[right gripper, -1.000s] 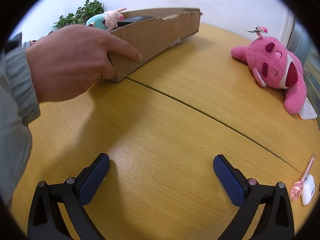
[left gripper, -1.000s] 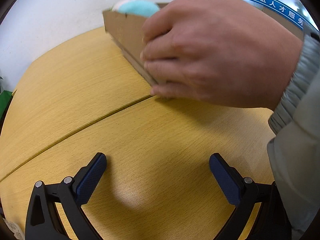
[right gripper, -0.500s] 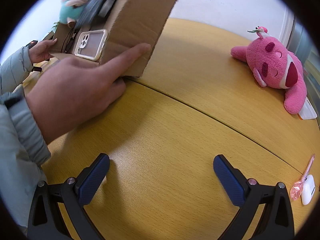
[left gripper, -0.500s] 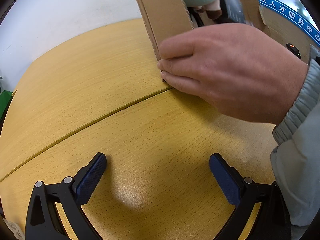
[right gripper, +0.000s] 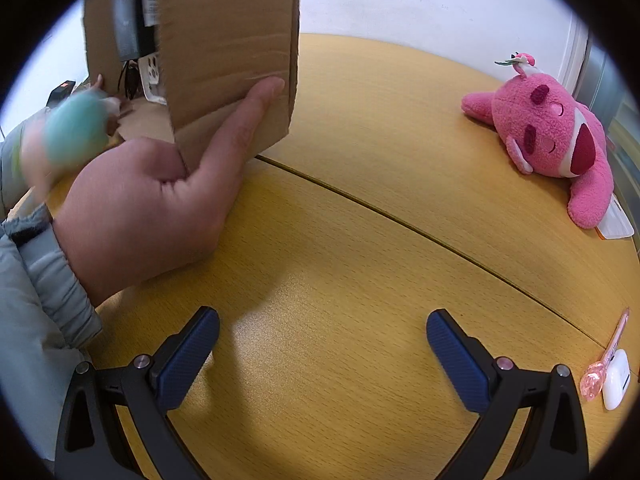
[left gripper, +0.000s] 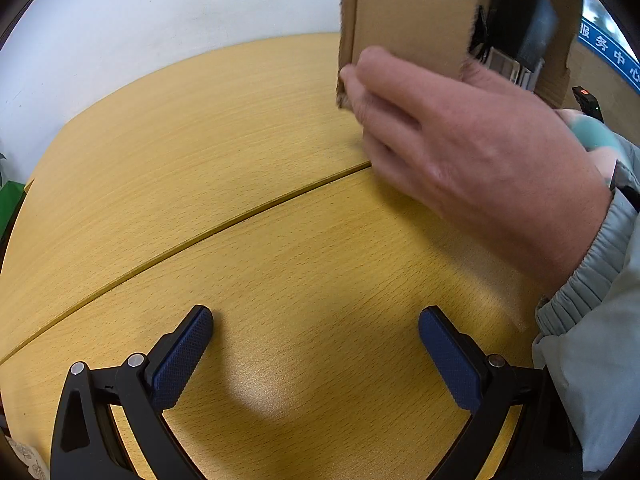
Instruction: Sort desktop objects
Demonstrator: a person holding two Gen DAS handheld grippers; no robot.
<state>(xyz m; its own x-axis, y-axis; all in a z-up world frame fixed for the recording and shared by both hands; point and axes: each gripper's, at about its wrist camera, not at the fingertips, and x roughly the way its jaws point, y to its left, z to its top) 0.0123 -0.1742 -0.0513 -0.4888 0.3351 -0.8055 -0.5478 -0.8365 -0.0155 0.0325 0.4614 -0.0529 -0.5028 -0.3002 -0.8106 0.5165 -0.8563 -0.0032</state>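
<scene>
Left wrist view shows a bare hand point(left gripper: 472, 156) reaching in from the right edge, its sleeve point(left gripper: 600, 292) pale grey-green, fingers pressed against the near wall of a cardboard box point(left gripper: 404, 12) tipped up on end at the top centre. Dark items sit inside the box, too blurred to name. A blurred teal soft toy point(left gripper: 596, 136) shows at the right edge behind the hand. At the bottom of the frame the left hand-held gripper point(left gripper: 316, 356) has its blue-padded fingers wide apart over the bare wooden bench point(left gripper: 160, 168), holding nothing.

Right wrist view has the same hand point(right gripper: 160, 200) at the left, forefinger stretched along the box point(right gripper: 232, 52) wall. The right hand-held gripper point(right gripper: 322, 356) is likewise spread apart and empty. A pink plush toy point(right gripper: 548, 140) lies at the right on the bench, and a pink pen point(right gripper: 604, 360) touches a white earbud case point(right gripper: 616, 380) at the lower right.
</scene>
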